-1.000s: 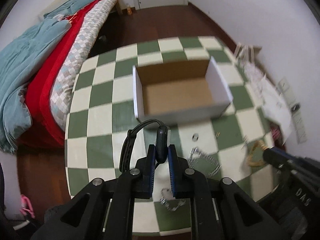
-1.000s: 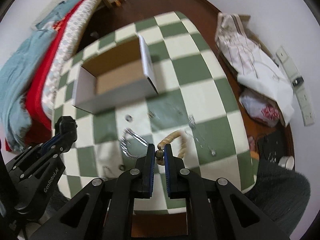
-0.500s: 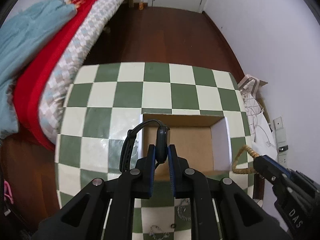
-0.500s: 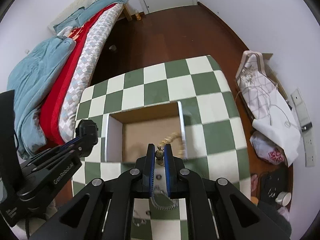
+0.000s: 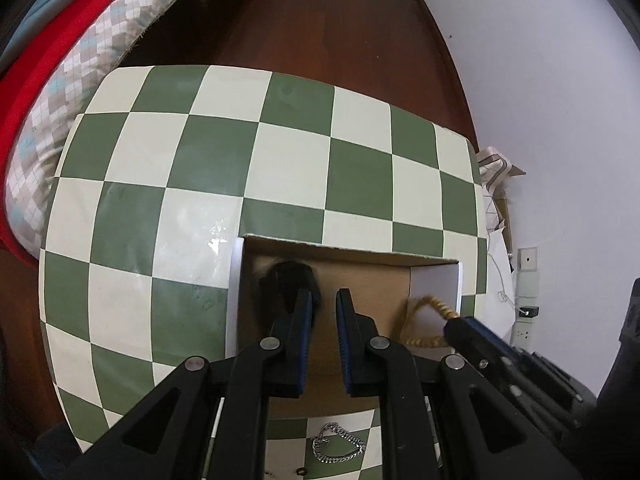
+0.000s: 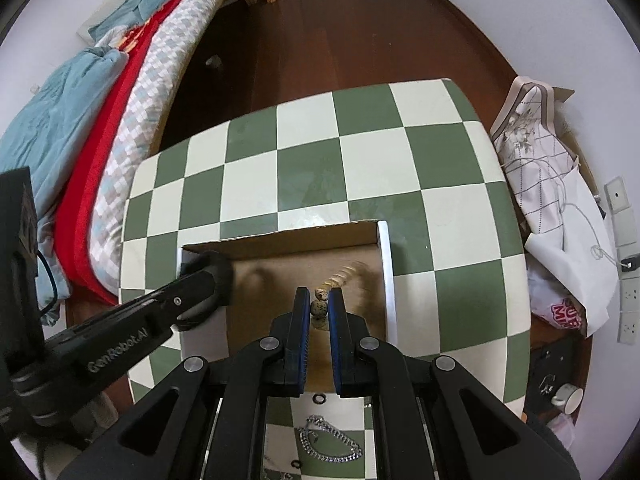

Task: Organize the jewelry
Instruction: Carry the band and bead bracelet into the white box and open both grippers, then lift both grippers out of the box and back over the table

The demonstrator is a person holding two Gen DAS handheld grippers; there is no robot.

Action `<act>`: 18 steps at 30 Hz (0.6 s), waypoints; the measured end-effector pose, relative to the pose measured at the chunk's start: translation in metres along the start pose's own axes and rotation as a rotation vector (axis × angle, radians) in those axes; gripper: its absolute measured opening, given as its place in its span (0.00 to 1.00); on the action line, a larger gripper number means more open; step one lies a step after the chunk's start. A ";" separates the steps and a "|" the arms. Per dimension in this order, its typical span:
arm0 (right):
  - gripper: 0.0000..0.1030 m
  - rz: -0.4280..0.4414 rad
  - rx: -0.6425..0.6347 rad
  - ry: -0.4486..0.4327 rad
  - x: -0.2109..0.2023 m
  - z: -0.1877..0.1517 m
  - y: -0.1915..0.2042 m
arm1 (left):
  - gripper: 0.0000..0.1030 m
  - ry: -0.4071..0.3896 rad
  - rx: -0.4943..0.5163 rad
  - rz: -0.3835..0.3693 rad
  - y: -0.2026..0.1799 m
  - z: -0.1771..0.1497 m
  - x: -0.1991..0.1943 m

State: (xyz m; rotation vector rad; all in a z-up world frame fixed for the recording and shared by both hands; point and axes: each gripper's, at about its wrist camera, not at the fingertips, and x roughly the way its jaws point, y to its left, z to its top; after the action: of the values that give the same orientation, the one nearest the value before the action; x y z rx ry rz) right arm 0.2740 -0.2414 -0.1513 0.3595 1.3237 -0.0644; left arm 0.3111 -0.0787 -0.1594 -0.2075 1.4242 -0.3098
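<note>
An open cardboard box sits on the green-and-white checked table. My left gripper is open over the box's left part; a blurred black watch is just ahead of its left finger, free of the pads. My right gripper is shut on a tan beaded bracelet and holds it over the box's right part; the bracelet's loop shows blurred in the left wrist view.
A silver chain and small black rings lie on the table in front of the box. A bed with red and blue covers stands at the left. Bags lie on the floor at the right.
Both grippers have moved forward over the box. The left gripper has opened and the black watch has left its pads. The right gripper still grips the bracelet.
</note>
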 end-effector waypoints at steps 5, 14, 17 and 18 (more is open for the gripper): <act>0.10 0.047 -0.009 0.040 0.004 0.004 0.002 | 0.23 -0.050 0.013 0.053 0.001 0.006 -0.013; 0.75 -0.115 -0.064 0.004 -0.011 -0.009 0.002 | 1.00 -0.227 0.049 0.289 0.022 -0.010 -0.050; 0.93 -0.178 -0.086 -0.010 -0.014 -0.020 0.001 | 1.00 -0.283 0.063 0.340 0.026 -0.023 -0.058; 0.94 -0.193 -0.095 -0.012 -0.014 -0.025 0.000 | 1.00 -0.296 0.070 0.352 0.027 -0.028 -0.059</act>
State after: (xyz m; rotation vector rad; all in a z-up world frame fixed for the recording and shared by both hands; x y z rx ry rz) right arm 0.2471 -0.2359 -0.1426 0.1496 1.3411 -0.1643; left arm 0.2792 -0.0323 -0.1165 0.0553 1.1289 -0.0361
